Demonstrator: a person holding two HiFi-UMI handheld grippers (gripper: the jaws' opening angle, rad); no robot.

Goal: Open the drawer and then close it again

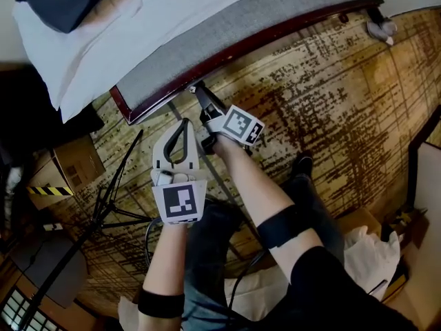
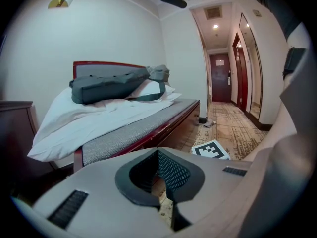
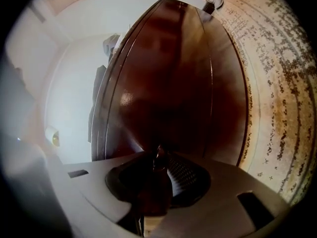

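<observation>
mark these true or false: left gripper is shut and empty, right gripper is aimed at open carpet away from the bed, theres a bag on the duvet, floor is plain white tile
1. The left gripper has its jaws shut with nothing between them. True.
2. The right gripper is aimed at open carpet away from the bed. False: it is up against the dark red wooden panel under the mattress, with a small dark knob between its jaws.
3. A dark bag lies on the white duvet. True.
4. The floor is plain white tile. False: it is a brown patterned carpet.
</observation>
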